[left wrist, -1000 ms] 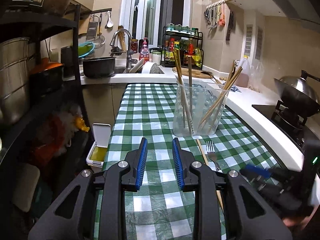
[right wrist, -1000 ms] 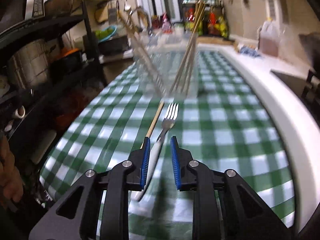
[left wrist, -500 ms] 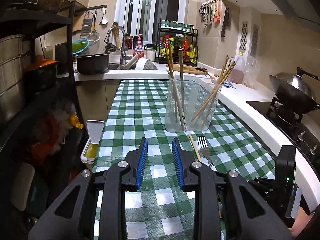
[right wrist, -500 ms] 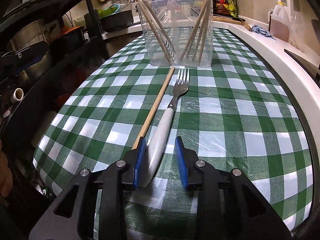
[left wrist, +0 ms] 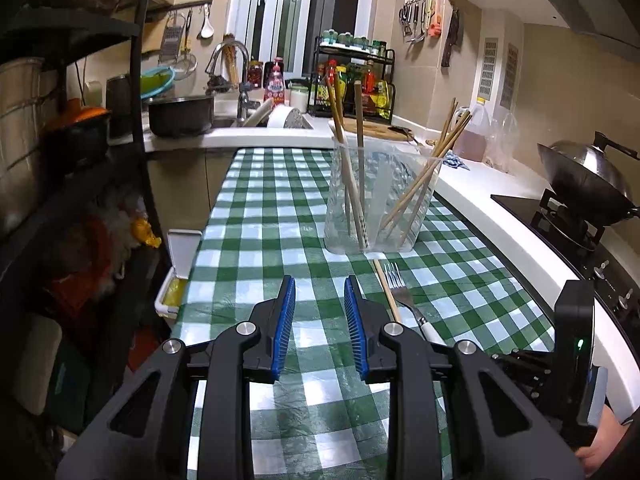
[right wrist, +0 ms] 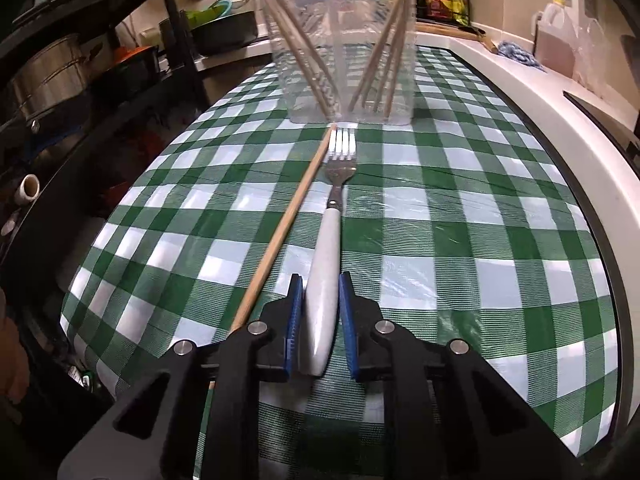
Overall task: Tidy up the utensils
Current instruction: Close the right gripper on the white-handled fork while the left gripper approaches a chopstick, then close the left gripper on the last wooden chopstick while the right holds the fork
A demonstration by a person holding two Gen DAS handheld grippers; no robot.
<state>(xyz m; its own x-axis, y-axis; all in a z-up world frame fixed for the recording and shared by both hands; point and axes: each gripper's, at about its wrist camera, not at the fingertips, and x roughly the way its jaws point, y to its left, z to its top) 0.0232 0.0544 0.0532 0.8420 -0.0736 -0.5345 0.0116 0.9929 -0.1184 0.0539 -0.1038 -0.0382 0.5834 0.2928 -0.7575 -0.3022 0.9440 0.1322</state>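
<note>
A fork [right wrist: 323,264] with a white handle lies on the green checked tablecloth [right wrist: 480,240], tines toward a clear plastic container [right wrist: 340,52] that holds several chopsticks. My right gripper [right wrist: 319,280] is closing on the handle's near end, and both blue pads touch its sides. A single wooden chopstick [right wrist: 280,236] lies just left of the fork. In the left wrist view the fork [left wrist: 400,288] and loose chopstick [left wrist: 386,288] lie to the right of my left gripper [left wrist: 320,284], which hovers over the cloth, slightly open with nothing in it. The container [left wrist: 380,200] stands ahead.
A black shelf rack [left wrist: 60,160] with pots lines the left side. A white counter [left wrist: 500,216] borders the table's right edge, with a wok on a stove [left wrist: 588,184] beyond. Sink, dark pot [left wrist: 180,114] and bottle rack stand at the far end.
The right gripper sank to the cloth and its jaws closed in on the fork's handle, which turned from slanted to straight between the pads. The left gripper barely shifted.
</note>
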